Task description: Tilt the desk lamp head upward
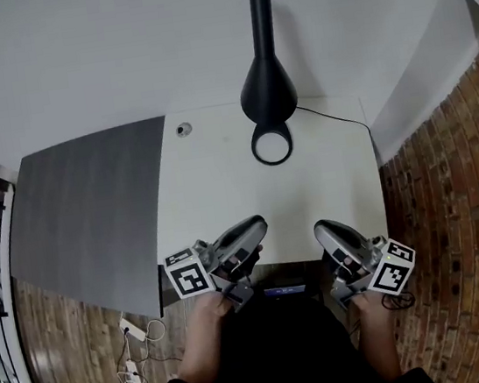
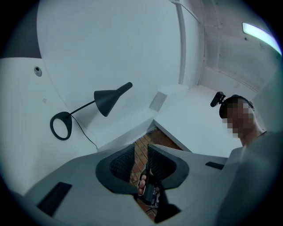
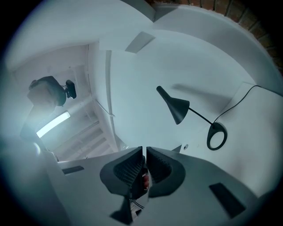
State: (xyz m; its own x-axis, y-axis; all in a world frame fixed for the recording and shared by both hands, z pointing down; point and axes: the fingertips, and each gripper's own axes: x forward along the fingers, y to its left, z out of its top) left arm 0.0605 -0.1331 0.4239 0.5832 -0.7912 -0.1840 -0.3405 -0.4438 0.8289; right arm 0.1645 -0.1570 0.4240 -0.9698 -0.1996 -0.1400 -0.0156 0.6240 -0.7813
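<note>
Our left gripper [image 1: 256, 227] nearest, jaws narrowly apart and empty, our right gripper [image 1: 320, 230] pinched together on nothing, both at the near edge of the white desk [image 1: 221, 189], black desk lamp [image 1: 267, 85] well beyond, by the wall.

No word, number or brand name can be read anywhere in these views. The only printed marks are black-and-white square code patterns. One set is on the left marker cube [image 1: 190, 278], which belongs to the left tongs [image 1: 258, 225]. The other is on the right marker cube [image 1: 393, 269], which belongs to the right tongs [image 1: 320, 230]. Neither pattern carries letters or digits.
</note>
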